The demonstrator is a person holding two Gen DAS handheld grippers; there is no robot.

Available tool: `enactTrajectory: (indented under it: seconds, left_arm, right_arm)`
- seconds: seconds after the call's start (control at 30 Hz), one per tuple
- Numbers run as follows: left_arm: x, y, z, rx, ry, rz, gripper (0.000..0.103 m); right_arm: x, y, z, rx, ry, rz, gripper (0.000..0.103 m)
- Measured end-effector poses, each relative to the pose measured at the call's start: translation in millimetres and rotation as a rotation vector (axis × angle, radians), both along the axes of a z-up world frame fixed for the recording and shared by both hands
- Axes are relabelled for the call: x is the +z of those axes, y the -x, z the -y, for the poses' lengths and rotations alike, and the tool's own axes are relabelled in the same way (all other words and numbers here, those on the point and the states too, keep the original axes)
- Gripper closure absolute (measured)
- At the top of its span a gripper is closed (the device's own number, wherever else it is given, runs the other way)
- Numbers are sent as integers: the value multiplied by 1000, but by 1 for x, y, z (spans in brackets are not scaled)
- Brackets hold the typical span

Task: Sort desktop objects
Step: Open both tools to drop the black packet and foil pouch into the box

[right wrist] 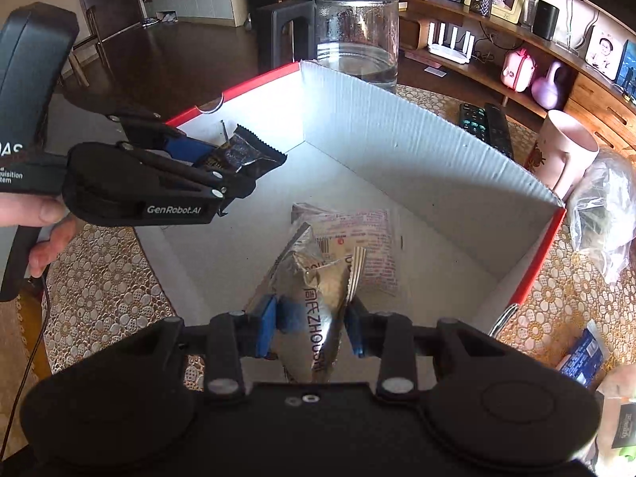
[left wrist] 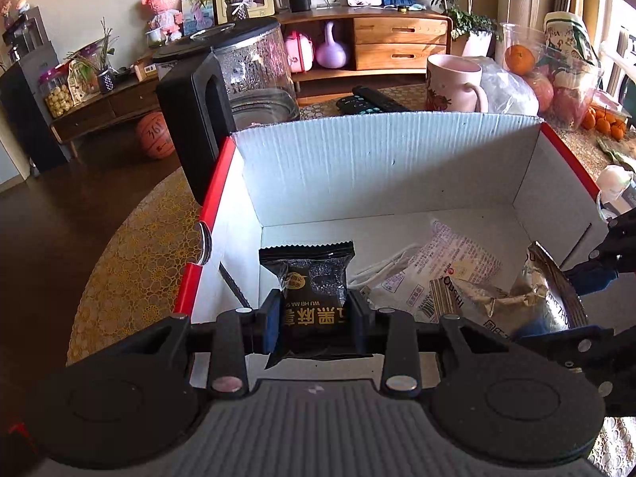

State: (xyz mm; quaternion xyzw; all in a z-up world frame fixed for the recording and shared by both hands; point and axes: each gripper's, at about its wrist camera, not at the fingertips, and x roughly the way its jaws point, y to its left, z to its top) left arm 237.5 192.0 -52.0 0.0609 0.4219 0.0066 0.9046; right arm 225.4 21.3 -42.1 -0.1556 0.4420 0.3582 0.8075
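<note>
Tongs on the left [left wrist: 314, 314] pinch a black snack packet [left wrist: 310, 278], held low and centre in the left view over the open cardboard box [left wrist: 381, 159]. Right tongs [right wrist: 312, 324] grip a silver snack bag [right wrist: 318, 298], low in the right view, also above the box interior. On the box floor lies a pale printed packet [right wrist: 365, 238]. Beyond the box, on the worktop [right wrist: 107, 278], stand a glass kettle [right wrist: 353, 28] at upper centre and a pink mug [right wrist: 568, 151] at right.

One box [left wrist: 389, 167], three snack packets, two remotes, one mug [left wrist: 453, 83], one kettle [left wrist: 242, 75].
</note>
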Motion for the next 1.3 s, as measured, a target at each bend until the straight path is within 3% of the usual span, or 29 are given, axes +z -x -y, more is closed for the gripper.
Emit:
enactTrajectory:
  seconds: [0.4, 0.9, 1.07, 1.3]
  left_arm:
    - [-19, -11, -1, -5, 33, -65, 69]
    - [-18, -16, -2, 4, 46, -50, 69]
    - [-20, -21, 2, -18, 43, -89, 69]
    - [-21, -26, 5, -20, 31, -134, 68]
  right_arm:
    - [11, -19, 11, -21, -45, -49, 67]
    - [8, -17, 4, -29, 23, 14, 67]
    - [0, -12, -10, 46, 85, -2, 66]
    - [-4, -21, -7, 15, 88, -21, 59]
